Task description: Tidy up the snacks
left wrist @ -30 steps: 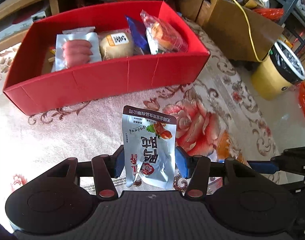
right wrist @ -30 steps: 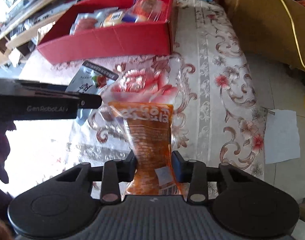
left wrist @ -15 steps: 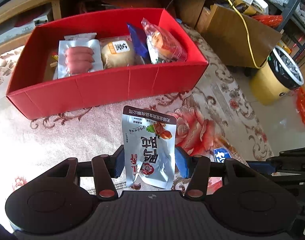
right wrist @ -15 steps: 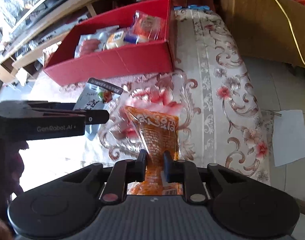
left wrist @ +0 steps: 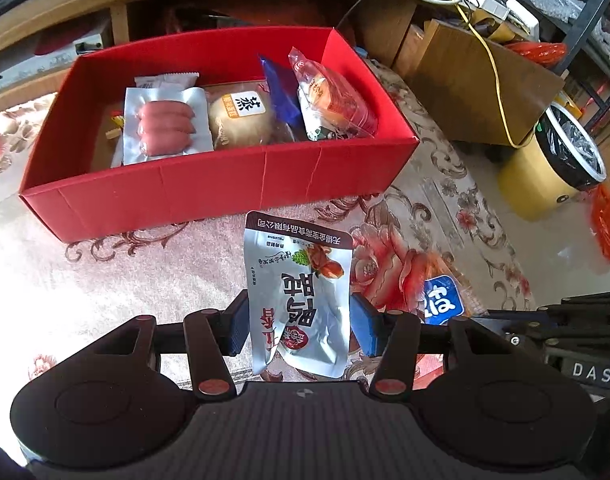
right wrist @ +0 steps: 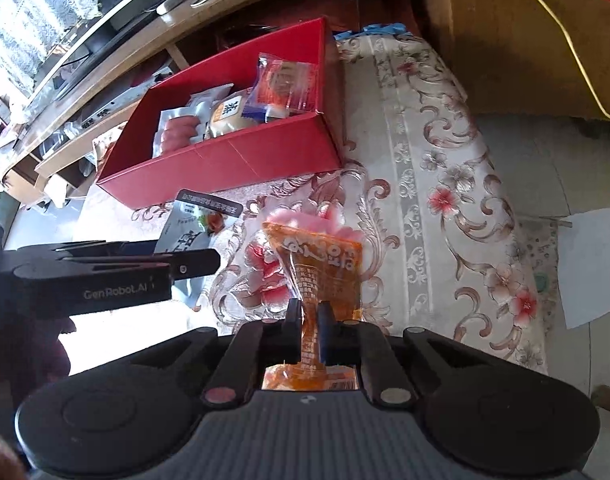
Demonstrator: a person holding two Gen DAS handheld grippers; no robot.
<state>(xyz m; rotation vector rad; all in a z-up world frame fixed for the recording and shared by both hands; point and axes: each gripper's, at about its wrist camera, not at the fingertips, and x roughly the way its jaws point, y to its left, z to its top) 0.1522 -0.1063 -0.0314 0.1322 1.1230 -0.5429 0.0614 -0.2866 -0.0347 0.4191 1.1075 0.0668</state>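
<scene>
Two packets are gripped: left gripper (left wrist: 299, 326) jaws grasp a silver pouch (left wrist: 299, 296); only the right wrist view shows the right gripper (right wrist: 309, 332) jaws, just closed, clenched on the orange packet (right wrist: 325, 268). Beyond, on the floral cloth (right wrist: 445, 152), the red box (left wrist: 225, 188) holds snacks; a yellow bin (left wrist: 545, 184) stands far right.

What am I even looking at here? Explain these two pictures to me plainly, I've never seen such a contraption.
No robot here: a person holds a two-finger clamp in each hand, each with a camera looking along its fingers. One picture is from the left gripper, which holds a silver pouch. The other is from the right gripper, pinched shut on an orange packet. Both packets are over a flowered cloth. Beyond stands a red box holding sausages and other snacks.
</scene>
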